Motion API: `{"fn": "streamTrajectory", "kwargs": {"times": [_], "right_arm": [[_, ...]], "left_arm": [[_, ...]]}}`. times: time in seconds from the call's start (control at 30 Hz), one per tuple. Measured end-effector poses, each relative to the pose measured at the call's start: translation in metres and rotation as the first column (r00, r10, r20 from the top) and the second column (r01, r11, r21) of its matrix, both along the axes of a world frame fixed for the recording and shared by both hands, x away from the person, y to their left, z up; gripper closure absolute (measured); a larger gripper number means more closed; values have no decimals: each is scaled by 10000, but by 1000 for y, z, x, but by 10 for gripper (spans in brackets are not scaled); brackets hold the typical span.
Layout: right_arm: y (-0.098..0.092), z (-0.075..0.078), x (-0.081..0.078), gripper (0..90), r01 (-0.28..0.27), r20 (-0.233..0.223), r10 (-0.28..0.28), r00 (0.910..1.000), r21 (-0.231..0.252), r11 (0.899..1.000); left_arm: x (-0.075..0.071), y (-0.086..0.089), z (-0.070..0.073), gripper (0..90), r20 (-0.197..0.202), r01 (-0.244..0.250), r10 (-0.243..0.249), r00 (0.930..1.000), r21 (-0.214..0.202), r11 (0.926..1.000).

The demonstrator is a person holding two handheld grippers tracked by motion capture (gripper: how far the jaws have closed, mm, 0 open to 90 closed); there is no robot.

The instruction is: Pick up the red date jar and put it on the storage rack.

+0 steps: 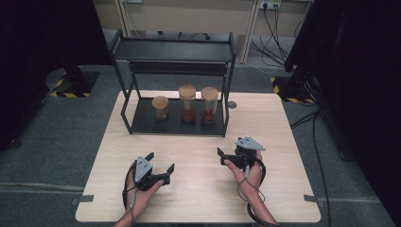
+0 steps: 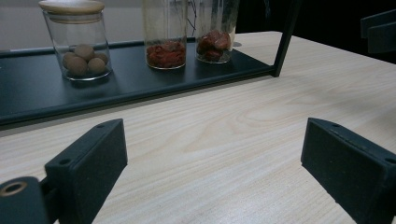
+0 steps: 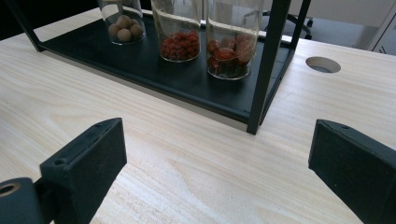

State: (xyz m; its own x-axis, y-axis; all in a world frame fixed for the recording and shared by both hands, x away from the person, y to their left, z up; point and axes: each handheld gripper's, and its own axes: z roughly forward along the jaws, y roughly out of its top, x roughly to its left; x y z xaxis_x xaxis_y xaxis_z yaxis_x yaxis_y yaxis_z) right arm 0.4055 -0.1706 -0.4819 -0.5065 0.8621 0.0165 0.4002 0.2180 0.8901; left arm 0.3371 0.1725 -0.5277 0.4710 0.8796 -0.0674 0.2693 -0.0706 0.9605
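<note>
Glass jars (image 1: 187,103) on the rack (image 1: 142,124) looked rigid, smooth, breakable; grasp mid-body. Left gripper (image 1: 160,165) and right gripper (image 1: 230,156) stood released, empty.

table (image 1: 198,198) – light wood | cable hole (image 3: 323,64) – round | floor (image 1: 47,137) – grey

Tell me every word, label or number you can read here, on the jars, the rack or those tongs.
None can be read.
The three jars carry no label.
The black rack and the table are plain.
The left tongs and right tongs show no markings.
</note>
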Motion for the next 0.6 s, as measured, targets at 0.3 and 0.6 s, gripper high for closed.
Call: {"fn": "streamTrajectory", "kwargs": {"times": [0.3,0.6], "right_arm": [[-8,-2,-7,44,150,48,-150,9999,-15,9999],[-18,-5,-13,43,272,-36,-272,9996,-9,9996]], "left_arm": [[0,0,0,64,15,-13,13,10000,-3,10000],[0,0,0,64,10,-25,25,10000,1,10000]]}}
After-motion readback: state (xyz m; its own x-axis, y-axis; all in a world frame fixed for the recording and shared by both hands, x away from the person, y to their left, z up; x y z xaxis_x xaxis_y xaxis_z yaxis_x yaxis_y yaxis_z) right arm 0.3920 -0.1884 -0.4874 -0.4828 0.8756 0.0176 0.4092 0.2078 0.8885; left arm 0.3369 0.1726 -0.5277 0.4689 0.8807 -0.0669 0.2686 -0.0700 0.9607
